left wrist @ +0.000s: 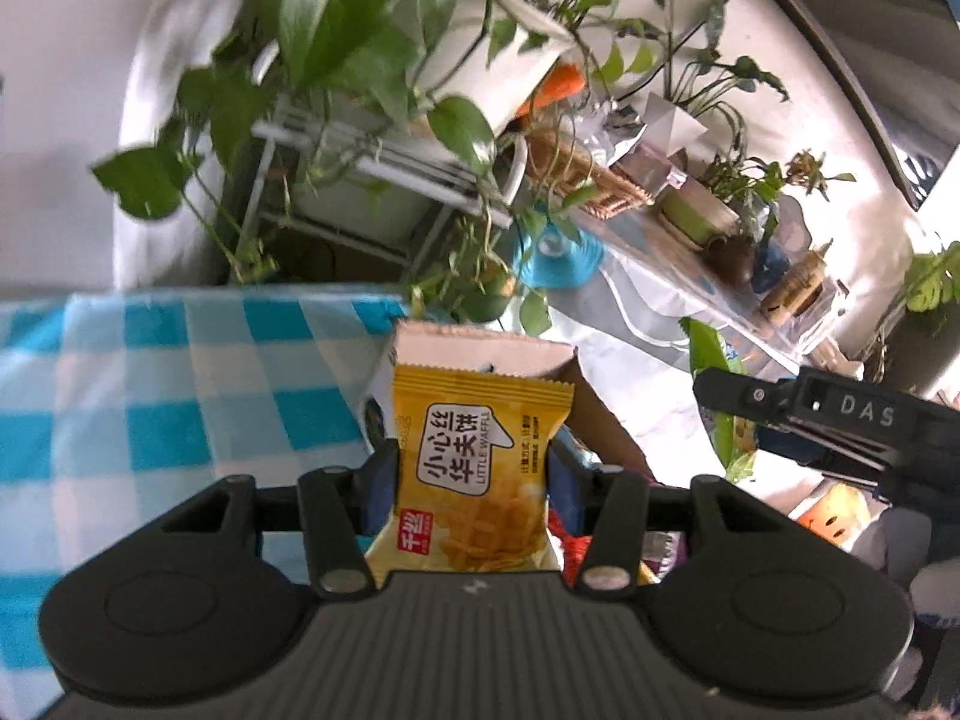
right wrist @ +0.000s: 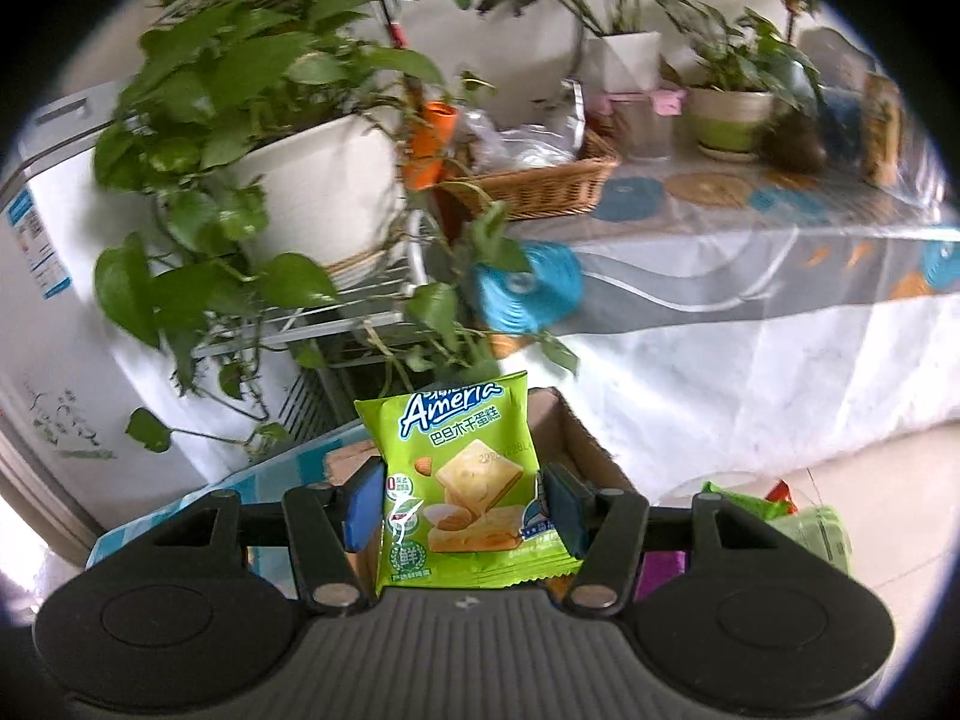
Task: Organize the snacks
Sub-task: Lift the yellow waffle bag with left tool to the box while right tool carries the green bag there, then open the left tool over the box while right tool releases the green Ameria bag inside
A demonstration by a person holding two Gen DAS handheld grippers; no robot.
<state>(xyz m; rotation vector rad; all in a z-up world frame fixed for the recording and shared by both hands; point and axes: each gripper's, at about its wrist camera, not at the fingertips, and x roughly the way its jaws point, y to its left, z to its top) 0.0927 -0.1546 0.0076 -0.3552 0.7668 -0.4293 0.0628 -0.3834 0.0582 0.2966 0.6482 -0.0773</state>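
My left gripper [left wrist: 473,480] is shut on a yellow waffle snack packet [left wrist: 474,468], held upright between the blue pads. Behind it stands a cardboard box [left wrist: 480,351] on the blue-and-white checked cloth [left wrist: 180,396]. My right gripper [right wrist: 461,507] is shut on a green Ameria cake packet [right wrist: 462,480], with the cardboard box [right wrist: 576,438] just behind and below it. In the left wrist view the right gripper [left wrist: 840,420] shows at the right edge with a green packet [left wrist: 717,396] in it. More loose snacks [right wrist: 798,516] lie low on the right.
Potted trailing plants [right wrist: 270,168] on a white wire rack [right wrist: 360,312] stand close behind the box. A long table [right wrist: 750,252] with a patterned cover carries a wicker basket [right wrist: 540,180], plant pots and jars. A white appliance [right wrist: 36,228] stands at the left.
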